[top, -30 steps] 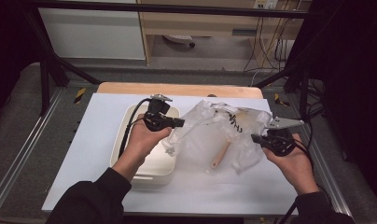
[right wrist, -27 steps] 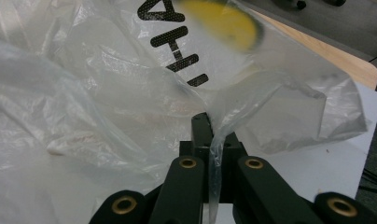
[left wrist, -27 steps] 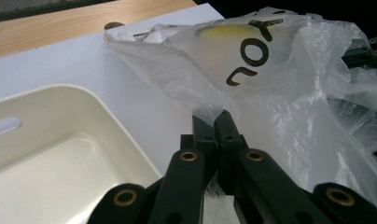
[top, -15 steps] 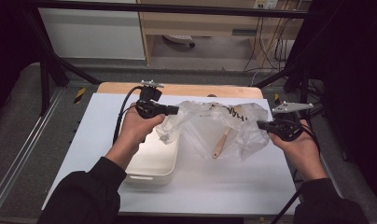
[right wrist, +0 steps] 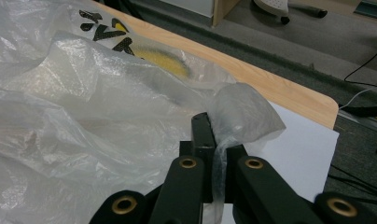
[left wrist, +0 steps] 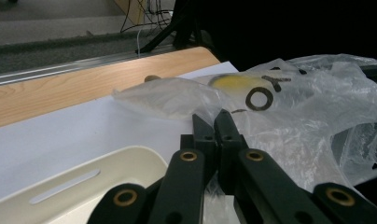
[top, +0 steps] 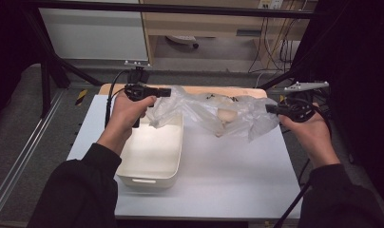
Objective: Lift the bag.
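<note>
A clear plastic bag (top: 218, 114) with black and yellow print hangs stretched between my two grippers above the white table (top: 228, 171). Something pale and oblong (top: 224, 124) shows inside it. My left gripper (top: 167, 92) is shut on the bag's left edge, over the far end of a cream plastic bin (top: 152, 156). My right gripper (top: 270, 109) is shut on the bag's right edge. In the left gripper view the jaws (left wrist: 213, 122) pinch the film (left wrist: 289, 116) above the bin's rim (left wrist: 74, 182). In the right gripper view a twist of film (right wrist: 219, 163) runs between the closed jaws (right wrist: 206, 125).
A wooden strip (top: 228, 90) runs along the table's far edge. Metal frame rails (top: 24, 156) flank the table on the left. Cables (top: 271, 52) lie on the floor behind, with a white cabinet (top: 90, 33) at the back left.
Both hands have risen and moved away from me, lifting the bag off the table and pulling it taut. The left gripper now hangs over the bin's far end.
</note>
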`<state>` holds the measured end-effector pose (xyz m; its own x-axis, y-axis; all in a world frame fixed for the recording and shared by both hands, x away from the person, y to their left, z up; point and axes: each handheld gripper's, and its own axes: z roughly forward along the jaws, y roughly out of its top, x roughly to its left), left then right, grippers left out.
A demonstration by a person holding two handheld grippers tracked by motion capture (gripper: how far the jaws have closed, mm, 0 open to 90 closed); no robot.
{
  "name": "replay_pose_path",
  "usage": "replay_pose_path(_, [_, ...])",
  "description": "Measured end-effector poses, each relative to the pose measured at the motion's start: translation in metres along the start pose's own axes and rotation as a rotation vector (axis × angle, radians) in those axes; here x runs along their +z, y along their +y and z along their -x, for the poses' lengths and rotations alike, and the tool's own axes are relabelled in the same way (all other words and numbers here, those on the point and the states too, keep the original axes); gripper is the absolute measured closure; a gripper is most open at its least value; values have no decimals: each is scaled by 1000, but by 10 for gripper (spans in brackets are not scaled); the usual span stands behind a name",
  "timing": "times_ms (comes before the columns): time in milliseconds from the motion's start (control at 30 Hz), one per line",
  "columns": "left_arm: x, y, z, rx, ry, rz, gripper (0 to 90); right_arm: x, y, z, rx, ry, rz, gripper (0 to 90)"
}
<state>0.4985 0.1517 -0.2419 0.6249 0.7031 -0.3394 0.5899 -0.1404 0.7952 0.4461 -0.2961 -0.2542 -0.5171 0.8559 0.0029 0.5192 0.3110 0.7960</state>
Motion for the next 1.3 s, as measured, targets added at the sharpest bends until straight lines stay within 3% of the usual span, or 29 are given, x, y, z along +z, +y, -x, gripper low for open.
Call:
replay_pose_path(367, [-2,13,-9,16,53,34,899,3,28,12,13,-26,-1,900])
replay_pose_path(667, [-3,19,-11,22,72,53,899,5,38,15,-2,-49,-2,900])
replay_pose_path(867, [2,30,-11,34,95,70,900,10,47,24,-1,-72,-2,900])
replay_pose_path(1133, [19,44,-9,46,110,104,900,9,57,40,11,-112,18,900])
replay_pose_path(1200, [26,41,-9,57,115,89,900,8,57,42,9,-128,20,900])
replay_pose_path(1300, [38,29,-9,69,108,44,899,15,49,45,1,-129,-18,900])
